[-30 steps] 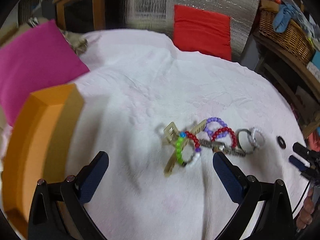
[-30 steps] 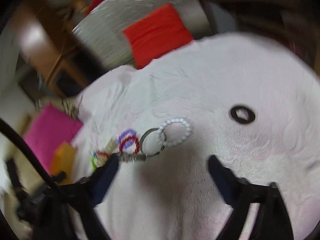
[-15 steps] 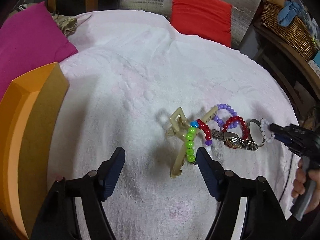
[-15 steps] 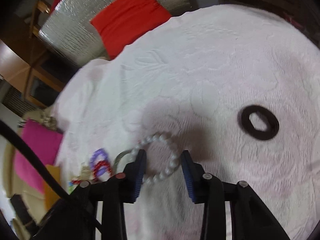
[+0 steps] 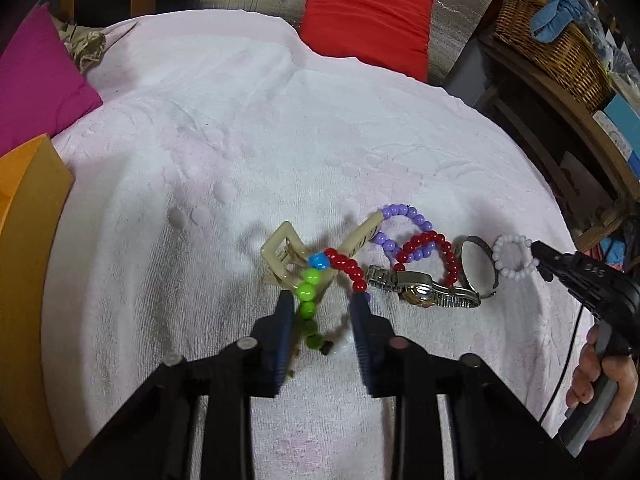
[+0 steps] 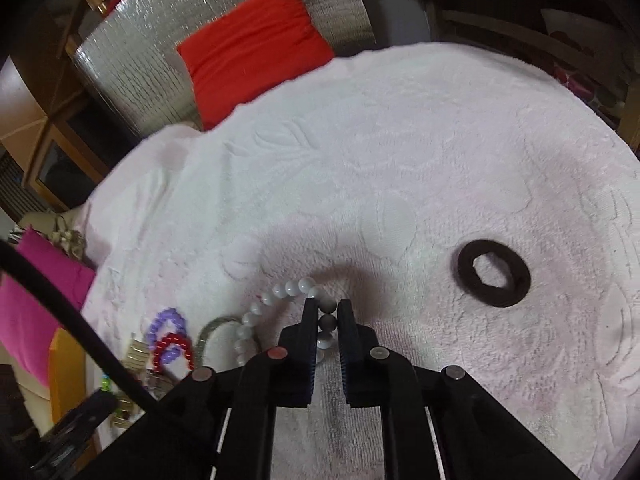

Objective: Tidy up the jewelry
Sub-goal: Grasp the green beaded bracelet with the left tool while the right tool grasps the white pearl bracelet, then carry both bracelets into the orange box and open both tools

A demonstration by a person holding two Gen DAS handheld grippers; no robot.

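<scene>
Early stage of sorting jewelry on the bed: everything still in a tangle, nothing stowed

Left tool (image 5: 322, 308) closing around the multicolour bead bracelet (image 5: 308, 300) draped over a beige plastic hair claw (image 5: 286, 256), pads not yet pressing; right tool (image 6: 324, 316) closing on the smooth white bead bracelet (image 6: 280, 296), one bead pinched. Metal-link watch (image 5: 420, 290), purple and red bead loops (image 5: 416, 240) alongside; fuzzy dark hair tie (image 6: 494, 272) apart on plush white bedspread (image 5: 280, 140); orange box (image 5: 28, 220) waiting at left

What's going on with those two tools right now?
Left tool closing around green beads. Right tool closing on white bead bracelet. Nothing blocking.
</scene>
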